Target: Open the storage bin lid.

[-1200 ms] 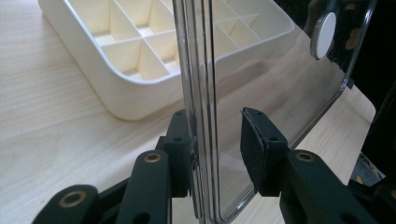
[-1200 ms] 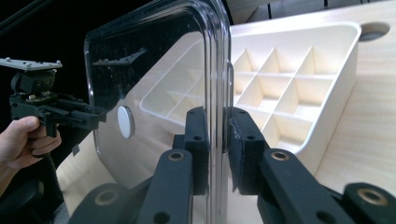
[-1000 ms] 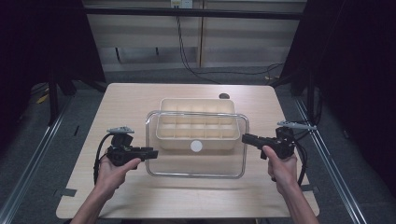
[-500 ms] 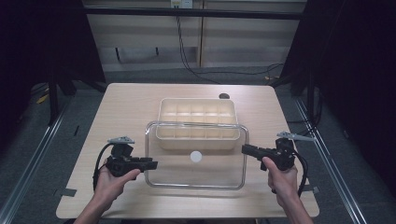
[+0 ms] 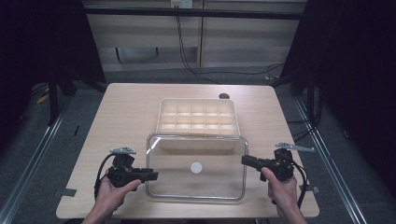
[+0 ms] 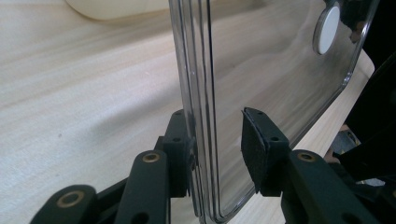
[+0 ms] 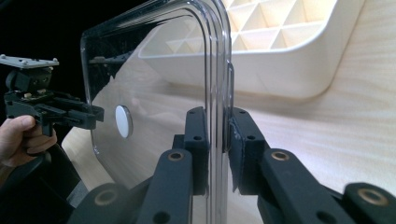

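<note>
Since the earlier frames the clear lid (image 5: 196, 168) has come toward the person, off the top of the cream tray (image 5: 197, 122), and both hands have drawn back with it. It now lies near the front of the pale wood-grain tabletop (image 5: 121, 112), its far edge just overlapping the tray's near wall.

The lid is glassy, transparent plastic, a rounded-corner rectangle with a ridged rim and a small white disc (image 5: 196, 166) at its centre. The tray is matte and opaque, divided into a grid of small square compartments, all bare.

The left claw (image 6: 218, 149) straddles the lid's left rim, parted: one pad touches the plastic, the other stands clear. The right claw (image 7: 218, 140) is pinched tight on the right rim.
</note>
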Motion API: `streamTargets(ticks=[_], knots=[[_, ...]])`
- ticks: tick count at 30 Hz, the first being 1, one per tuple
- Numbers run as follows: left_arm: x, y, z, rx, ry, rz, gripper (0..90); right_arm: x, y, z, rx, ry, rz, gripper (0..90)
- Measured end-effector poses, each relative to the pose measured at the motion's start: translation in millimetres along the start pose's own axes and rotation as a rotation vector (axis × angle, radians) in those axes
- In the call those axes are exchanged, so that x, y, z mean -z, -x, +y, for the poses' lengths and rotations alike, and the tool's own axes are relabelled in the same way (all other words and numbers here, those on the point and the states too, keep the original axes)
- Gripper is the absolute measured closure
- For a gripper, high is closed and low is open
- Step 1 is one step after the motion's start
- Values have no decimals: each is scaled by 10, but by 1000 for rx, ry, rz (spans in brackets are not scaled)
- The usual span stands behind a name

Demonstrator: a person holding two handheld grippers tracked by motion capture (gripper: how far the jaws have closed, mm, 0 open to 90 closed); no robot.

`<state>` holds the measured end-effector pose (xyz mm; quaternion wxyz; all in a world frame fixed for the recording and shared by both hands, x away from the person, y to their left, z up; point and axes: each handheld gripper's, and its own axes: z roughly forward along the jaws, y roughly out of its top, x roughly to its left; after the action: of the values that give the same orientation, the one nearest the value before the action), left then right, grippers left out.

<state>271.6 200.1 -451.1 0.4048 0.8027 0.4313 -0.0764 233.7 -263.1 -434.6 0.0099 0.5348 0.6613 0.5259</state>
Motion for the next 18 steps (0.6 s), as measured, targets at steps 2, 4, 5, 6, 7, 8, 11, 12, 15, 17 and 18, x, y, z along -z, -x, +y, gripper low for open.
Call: streamTargets(ticks=[2, 4, 5, 6, 7, 8, 11, 12, 15, 17, 18], knots=[[-31, -8, -37, 2, -13, 5, 643, -8, 20, -40, -12, -8, -2, 789], [-59, -14, -76, 11, -21, 3, 642, -21, 30, -70, -13, -16, -7, 788], [-68, -21, -98, 15, -28, 4, 642, -26, 35, -84, -13, -21, -10, 788], [-74, -26, -112, 14, -29, 3, 642, -38, 41, -104, -17, -28, -11, 787], [-84, -31, -132, 15, -31, 1, 641, -43, 43, -115, -23, -29, -10, 787], [-90, -32, -140, 19, -33, -1, 639, -50, 49, -131, -21, -35, -16, 786], [-90, -35, -161, 16, -37, -11, 642, -59, 83, -164, -37, -37, -7, 786], [-92, -40, -167, 16, -36, -12, 641, -61, 85, -171, -39, -36, -5, 786], [-115, -57, -175, 37, -34, -16, 639, -75, 93, -179, -36, -36, -11, 780], [-126, -58, -173, 32, -32, -7, 635, -105, 109, -186, -23, -42, -27, 762], [-130, -62, -173, 34, -32, -8, 633, -117, 118, -190, -24, -42, -31, 760]])
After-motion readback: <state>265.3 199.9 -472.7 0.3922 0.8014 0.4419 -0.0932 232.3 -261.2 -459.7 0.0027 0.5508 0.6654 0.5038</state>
